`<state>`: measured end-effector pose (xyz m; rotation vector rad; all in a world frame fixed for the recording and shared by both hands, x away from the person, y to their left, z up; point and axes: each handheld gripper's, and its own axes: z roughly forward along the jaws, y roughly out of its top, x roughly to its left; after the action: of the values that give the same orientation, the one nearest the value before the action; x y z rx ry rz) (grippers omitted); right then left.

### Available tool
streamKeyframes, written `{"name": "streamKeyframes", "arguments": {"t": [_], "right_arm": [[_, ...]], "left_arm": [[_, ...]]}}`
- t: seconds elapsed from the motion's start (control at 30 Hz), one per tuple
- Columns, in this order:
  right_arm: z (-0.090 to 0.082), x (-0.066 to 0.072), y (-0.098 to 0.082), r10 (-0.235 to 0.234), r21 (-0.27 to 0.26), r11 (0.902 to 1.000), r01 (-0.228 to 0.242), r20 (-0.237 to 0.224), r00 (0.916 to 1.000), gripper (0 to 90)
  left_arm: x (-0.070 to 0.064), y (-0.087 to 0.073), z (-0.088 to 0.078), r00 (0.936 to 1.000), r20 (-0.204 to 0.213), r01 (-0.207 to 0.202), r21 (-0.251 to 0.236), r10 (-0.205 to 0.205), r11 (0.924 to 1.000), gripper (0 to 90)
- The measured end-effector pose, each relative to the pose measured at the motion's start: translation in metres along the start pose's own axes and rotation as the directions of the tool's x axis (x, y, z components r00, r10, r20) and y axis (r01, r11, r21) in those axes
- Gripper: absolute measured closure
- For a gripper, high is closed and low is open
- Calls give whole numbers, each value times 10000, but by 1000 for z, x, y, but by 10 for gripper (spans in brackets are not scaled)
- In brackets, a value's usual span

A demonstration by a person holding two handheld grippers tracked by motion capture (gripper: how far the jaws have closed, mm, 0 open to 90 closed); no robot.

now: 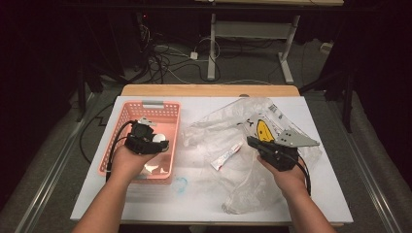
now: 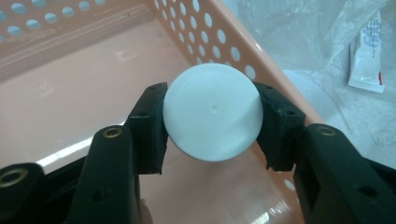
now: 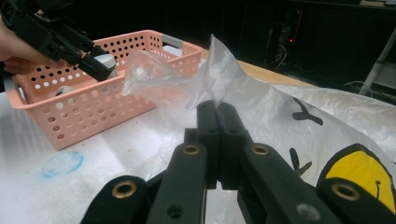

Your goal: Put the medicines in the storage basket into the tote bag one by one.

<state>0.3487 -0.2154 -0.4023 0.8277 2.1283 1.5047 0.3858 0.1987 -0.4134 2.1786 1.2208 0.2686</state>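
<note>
White lid (image 2: 212, 112) between left gripper (image 2: 212, 122) pads

Basket (image 1: 127, 112) on the tabletop's (image 1: 330, 194) left half, plastic bag (image 1: 228, 126) spread to its right, sachet (image 1: 226, 157) lying inside the bag, left tool (image 1: 160, 143) over the basket gripping a round lid (image 2: 212, 112), right tool (image 3: 217, 116) pinching the bag's edge.

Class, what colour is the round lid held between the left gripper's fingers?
White; the round lid shows best in the left gripper view, over the pink basket.
</note>
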Motion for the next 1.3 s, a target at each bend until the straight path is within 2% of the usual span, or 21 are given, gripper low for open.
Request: {"name": "streamKeyframes", "arguments": {"t": [0.1,0.2,0.4,0.63,0.83,1.03,1.1,1.3], "right_arm": [[0,0,0,-14,8,10000,14,-13,10000,900],[1,0,0,-18,23,10000,18,-15,10000,900],[0,0,0,-27,1,10000,27,-5,10000,900],[1,1,0,-29,6,10000,29,-22,10000,900],[1,1,0,-30,50,10000,30,-14,10000,900],[2,2,-1,-32,81,10000,32,-23,10000,900],[3,2,-1,-32,93,10000,32,-24,10000,900],[3,3,-1,-88,111,9999,88,-25,10000,900]], "left_arm": [[-2,-4,-6,10000,0,20,-252,-20,9997,481],[-5,-8,-10,9997,196,129,-442,-121,9989,481],[-12,-18,-15,10000,46,-39,-663,42,9978,481],[-18,-33,-26,10000,24,34,-1370,-31,9906,481],[-23,-46,-27,9999,-124,-99,-1539,81,9880,481],[-25,-58,-32,9999,-129,-120,-2052,95,9786,482],[-25,-61,-35,10000,-4,-7,-2266,6,9740,482],[-30,-63,-41,10000,2,-80,-2516,83,9678,482]]}}
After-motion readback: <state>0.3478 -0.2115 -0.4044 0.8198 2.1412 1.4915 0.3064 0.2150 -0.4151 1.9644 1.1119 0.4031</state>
